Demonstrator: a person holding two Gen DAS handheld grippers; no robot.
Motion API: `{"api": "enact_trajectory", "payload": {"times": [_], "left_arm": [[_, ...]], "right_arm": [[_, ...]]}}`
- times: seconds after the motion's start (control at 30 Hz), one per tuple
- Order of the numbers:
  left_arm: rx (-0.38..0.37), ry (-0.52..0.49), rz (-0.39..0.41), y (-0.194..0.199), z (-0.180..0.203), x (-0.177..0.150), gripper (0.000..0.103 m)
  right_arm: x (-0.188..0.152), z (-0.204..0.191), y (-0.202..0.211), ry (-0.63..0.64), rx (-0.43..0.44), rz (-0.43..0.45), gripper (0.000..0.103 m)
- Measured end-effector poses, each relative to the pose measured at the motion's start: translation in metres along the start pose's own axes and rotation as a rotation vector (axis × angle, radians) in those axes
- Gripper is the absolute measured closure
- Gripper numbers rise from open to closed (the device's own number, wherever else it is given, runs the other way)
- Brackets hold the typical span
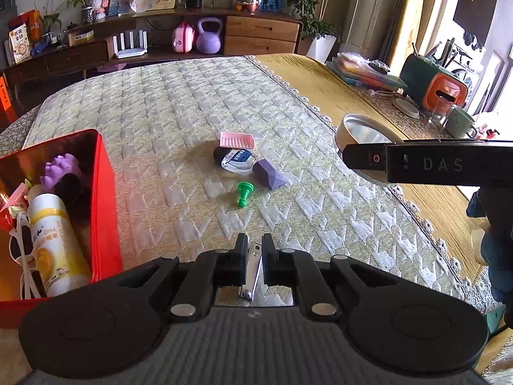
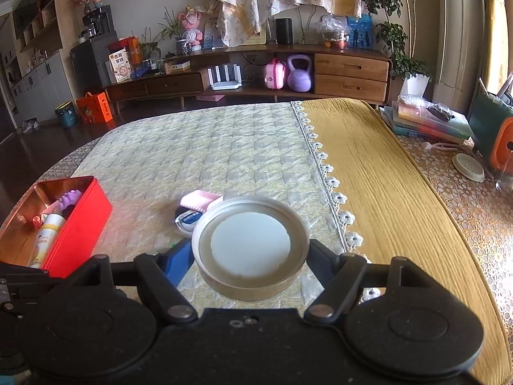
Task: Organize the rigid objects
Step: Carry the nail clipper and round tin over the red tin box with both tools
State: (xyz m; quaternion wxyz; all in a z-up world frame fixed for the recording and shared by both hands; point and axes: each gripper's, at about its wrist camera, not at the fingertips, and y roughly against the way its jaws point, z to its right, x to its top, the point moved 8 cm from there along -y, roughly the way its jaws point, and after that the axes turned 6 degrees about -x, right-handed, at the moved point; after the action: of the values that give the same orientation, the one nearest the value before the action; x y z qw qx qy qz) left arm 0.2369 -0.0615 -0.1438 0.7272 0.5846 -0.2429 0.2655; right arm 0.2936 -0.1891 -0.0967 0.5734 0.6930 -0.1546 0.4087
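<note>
nail clipper point(image 1: 254, 269) sits pinched upright between the jaws of my left gripper point(image 1: 255, 250), which are closed tight on it above the pale quilted surface point(image 1: 192, 102). my right gripper point(image 2: 251, 253) has its jaws spread wide around a round metal lid point(image 2: 250, 243), pressing its rim from both sides and carrying it clear of the cloth, white liner facing up. to my left stands the open red tin point(image 1: 102, 192), holding a white bottle point(image 1: 57, 243) and a purple toy point(image 1: 59, 170). near the middle of the surface i see a pink comb-like tray point(image 1: 238, 139), a small glass bottle point(image 1: 239, 159) touching it, a purple block point(image 1: 268, 173) just beside that, and a green peg point(image 1: 244, 193) lying nearby.
</note>
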Motion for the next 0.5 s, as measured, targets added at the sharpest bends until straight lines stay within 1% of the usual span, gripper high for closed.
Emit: {"api": "enact_trajectory", "payload": {"times": [0.27,0.3,0.4,0.5], "left_arm": [[0.005,0.012,0.011,0.02,-0.016,-0.008,0.094],[-0.009,0.008,0.005,0.02,-0.016,-0.009,0.094],[-0.003,-0.007,0.009,0.023,-0.014,-0.012,0.094],[-0.014,-0.031,0.022,0.027,-0.01,-0.012,0.094]], "right_arm": [[-0.006,-0.012,0.023,0.006,0.01,0.006,0.027],[-0.007,-0.011,0.026,0.003,0.011,0.011,0.027],[-0.012,-0.01,0.038,-0.02,0.007,0.023,0.027],[-0.018,-0.01,0.043,-0.024,0.006,0.022,0.027]]}}
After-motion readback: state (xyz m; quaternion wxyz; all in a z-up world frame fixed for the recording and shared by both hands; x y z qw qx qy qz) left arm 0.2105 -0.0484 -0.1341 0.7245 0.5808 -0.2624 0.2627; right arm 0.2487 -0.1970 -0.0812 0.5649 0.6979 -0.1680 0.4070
